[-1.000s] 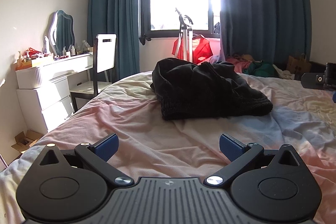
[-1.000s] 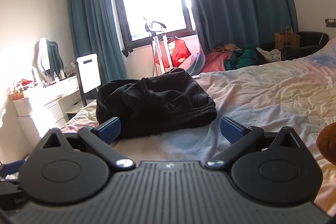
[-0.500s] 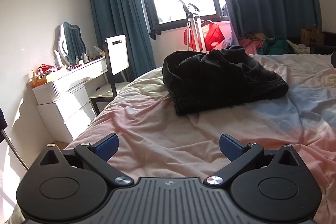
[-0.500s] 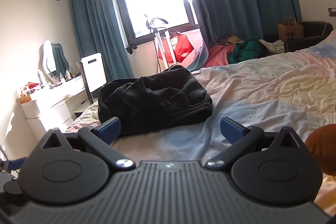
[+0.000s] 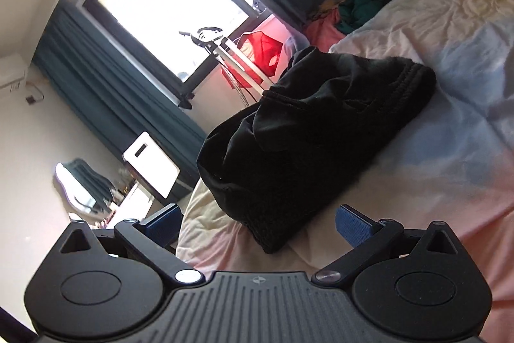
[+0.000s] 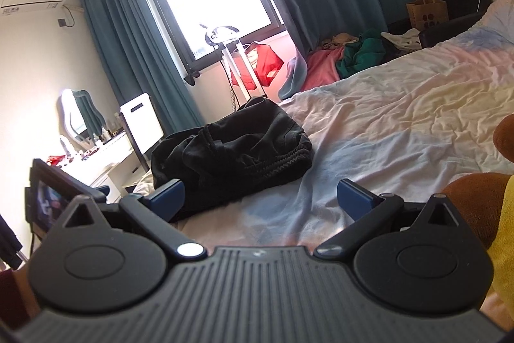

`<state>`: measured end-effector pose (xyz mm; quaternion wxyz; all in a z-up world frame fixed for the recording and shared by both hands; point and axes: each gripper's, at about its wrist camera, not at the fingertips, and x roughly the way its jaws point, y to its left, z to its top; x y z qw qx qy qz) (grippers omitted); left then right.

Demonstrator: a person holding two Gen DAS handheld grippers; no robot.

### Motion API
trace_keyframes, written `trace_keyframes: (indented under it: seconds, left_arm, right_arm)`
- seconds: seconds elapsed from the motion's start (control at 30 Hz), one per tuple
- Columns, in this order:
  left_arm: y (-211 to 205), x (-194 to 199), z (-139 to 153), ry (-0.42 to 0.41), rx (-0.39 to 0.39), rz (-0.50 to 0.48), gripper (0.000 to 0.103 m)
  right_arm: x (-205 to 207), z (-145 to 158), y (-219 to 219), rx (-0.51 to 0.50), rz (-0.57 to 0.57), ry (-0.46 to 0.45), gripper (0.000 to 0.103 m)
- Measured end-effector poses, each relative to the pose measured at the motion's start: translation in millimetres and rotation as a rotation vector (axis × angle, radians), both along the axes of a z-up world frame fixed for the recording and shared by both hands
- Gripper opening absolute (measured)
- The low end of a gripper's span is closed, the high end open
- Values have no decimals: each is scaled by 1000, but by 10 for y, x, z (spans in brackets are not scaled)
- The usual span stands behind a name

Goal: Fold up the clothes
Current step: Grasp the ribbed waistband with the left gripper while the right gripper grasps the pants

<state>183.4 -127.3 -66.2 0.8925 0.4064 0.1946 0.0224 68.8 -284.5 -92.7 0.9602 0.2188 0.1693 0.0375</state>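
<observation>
A crumpled black garment (image 5: 308,137) lies in a heap on the pastel bedsheet (image 5: 449,124). My left gripper (image 5: 257,225) is open and empty, rolled to one side, with the garment's near edge just beyond its fingertips. In the right wrist view the same garment (image 6: 231,153) lies ahead and to the left on the sheet (image 6: 401,124). My right gripper (image 6: 260,198) is open and empty, a little short of the garment, its left fingertip (image 6: 167,195) close to the garment's near edge.
A white dresser with a mirror (image 6: 80,118) and a white chair (image 6: 141,118) stand left of the bed. A garment steamer stand (image 6: 231,53) and a pile of clothes (image 6: 347,57) are by the window. A brown and yellow object (image 6: 482,208) sits at right.
My left gripper has moved closer to the black garment and rolled sharply to one side. My right gripper has shifted slightly and tilted. Both stay open.
</observation>
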Motion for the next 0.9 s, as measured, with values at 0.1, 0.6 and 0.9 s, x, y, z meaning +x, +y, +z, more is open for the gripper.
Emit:
trace_keyframes:
  seconds: [0.1, 0.6, 0.9]
  left_arm:
    - [112, 350, -299, -13, 8, 23, 102]
    - [372, 1366, -1002, -287, -95, 69, 43]
    - [351, 742, -290, -466, -289, -54, 12]
  right_arm:
    - [164, -210, -121, 34, -24, 28, 103]
    - [808, -663, -151, 207, -208, -43, 103]
    - [830, -591, 204, 48, -120, -19, 103]
